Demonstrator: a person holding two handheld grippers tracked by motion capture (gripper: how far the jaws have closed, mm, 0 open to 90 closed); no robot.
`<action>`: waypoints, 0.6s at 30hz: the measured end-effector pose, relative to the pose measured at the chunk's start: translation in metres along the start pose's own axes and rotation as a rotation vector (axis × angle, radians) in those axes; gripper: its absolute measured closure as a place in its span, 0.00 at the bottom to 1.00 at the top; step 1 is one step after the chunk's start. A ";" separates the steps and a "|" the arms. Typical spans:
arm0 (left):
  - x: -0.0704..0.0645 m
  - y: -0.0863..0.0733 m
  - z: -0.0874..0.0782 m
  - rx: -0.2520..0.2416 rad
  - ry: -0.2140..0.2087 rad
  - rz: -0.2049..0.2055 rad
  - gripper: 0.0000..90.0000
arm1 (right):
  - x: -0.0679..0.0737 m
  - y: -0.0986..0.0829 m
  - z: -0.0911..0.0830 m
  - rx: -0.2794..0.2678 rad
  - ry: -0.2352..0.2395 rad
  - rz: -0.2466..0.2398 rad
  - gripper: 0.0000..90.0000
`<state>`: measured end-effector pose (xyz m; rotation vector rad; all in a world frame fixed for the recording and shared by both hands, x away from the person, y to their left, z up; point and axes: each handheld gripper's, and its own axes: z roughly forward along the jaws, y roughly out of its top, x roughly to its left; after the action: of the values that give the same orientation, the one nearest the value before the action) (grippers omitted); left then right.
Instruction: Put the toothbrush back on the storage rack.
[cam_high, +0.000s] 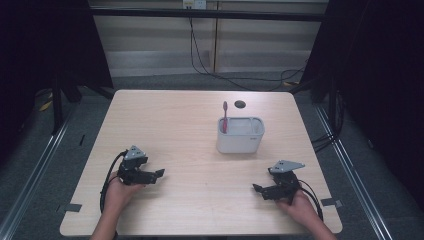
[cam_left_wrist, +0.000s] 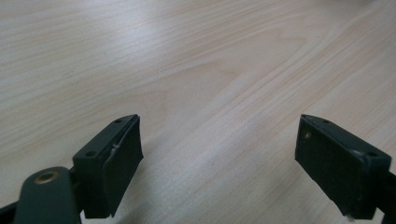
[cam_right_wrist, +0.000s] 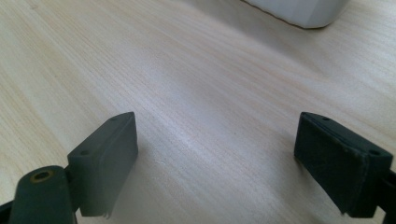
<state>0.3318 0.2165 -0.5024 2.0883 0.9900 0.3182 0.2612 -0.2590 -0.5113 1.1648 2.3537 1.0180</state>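
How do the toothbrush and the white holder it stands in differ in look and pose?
The toothbrush is pink and thin; the holder is white, wide and boxy with rounded corners. The toothbrush stands nearly upright at the holder's left end and rises above its rim, while the holder sits flat on the table. They share one spot, ahead of the right gripper and apart from both open grippers.

table (cam_high: 190, 125): light wood, rounded corners | round dark hole (cam_high: 240, 104): near far edge | cables (cam_high: 235, 77): on grey floor beyond | tape pieces (cam_high: 71, 207): at near corners
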 end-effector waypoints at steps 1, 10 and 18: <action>0.000 0.000 0.001 0.002 -0.002 0.002 0.16 | 0.000 0.000 0.000 0.000 0.000 0.000 0.15; -0.001 -0.004 0.004 0.030 0.005 0.024 0.16 | 0.000 0.000 0.000 0.000 0.000 0.000 0.14; -0.002 -0.005 0.005 0.023 0.015 0.035 0.15 | 0.000 0.000 0.000 0.000 0.000 0.000 0.14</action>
<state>0.3301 0.2146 -0.5090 2.1287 0.9707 0.3423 0.2612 -0.2590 -0.5113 1.1645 2.3536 1.0179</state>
